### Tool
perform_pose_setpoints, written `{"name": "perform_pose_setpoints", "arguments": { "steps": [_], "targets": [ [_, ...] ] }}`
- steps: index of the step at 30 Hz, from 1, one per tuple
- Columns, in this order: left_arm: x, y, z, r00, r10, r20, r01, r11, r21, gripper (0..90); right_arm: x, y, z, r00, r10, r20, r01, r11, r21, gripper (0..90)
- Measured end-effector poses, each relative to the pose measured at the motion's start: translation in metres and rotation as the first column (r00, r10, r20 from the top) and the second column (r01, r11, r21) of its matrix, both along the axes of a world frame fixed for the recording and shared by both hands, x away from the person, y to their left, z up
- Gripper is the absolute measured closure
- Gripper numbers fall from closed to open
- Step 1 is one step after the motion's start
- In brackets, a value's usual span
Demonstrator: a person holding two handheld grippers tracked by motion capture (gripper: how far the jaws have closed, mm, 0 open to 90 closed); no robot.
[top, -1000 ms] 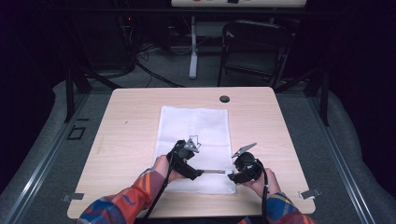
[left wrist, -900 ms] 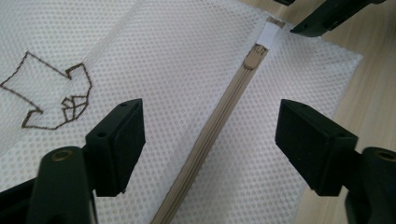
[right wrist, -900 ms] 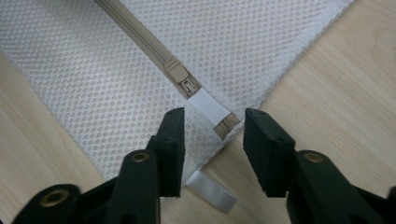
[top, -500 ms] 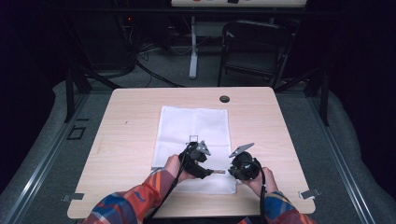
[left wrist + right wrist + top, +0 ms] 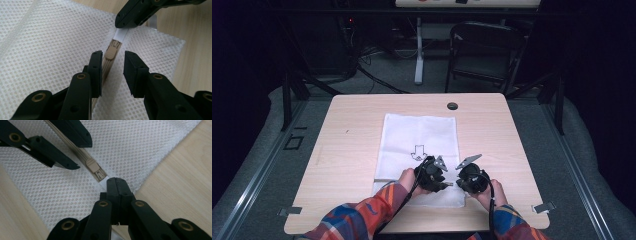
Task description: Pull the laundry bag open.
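The beige zipper pull (image 5: 110, 52) is lying on our white mesh bag (image 5: 419, 145) near the table's (image 5: 352, 125) front edge. Our right gripper (image 5: 116, 185) is pinching the white end tab (image 5: 120, 34); our left gripper (image 5: 113, 67), narrowing, is straddling the pull untouched.

a dim lab or recording studio: a lone wooden worktop (image 5: 362, 125) on grey carpet (image 5: 572, 150), cables (image 5: 377, 80) trailing across the floor, a folding chair (image 5: 484, 55) and dark equipment stands (image 5: 292, 85) behind.
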State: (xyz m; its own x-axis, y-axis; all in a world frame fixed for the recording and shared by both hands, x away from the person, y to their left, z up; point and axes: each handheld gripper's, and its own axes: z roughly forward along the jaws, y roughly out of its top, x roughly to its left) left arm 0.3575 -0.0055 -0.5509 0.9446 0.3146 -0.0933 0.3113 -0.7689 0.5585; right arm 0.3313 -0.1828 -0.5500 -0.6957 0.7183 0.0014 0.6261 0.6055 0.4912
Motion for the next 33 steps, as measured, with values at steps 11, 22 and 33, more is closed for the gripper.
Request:
{"name": "perform_pose_setpoints", "arguments": {
  "steps": [11,22,33],
  "targets": [
    [0.0012,-0.0117,-0.0103,0.9999,-0.008,0.012,0.008,0.9999,0.006,76.5,-0.0013,0.0004,-0.0071,0.9998,-0.020,-0.002,0.020,0.9996,0.020,90.0],
    [0.0003,-0.0119,-0.0099,0.9998,0.004,0.021,-0.004,0.9998,-0.017,81.4,-0.0026,-0.0022,-0.0105,0.9992,-0.039,0.005,0.038,0.9971,0.066,90.0],
    [0.0010,-0.0085,-0.0087,1.0000,0.009,-0.002,-0.009,1.0000,-0.002,81.5,-0.0051,-0.0008,-0.0098,0.9986,-0.050,0.016,0.050,0.9983,0.030,90.0]
  ]
}}
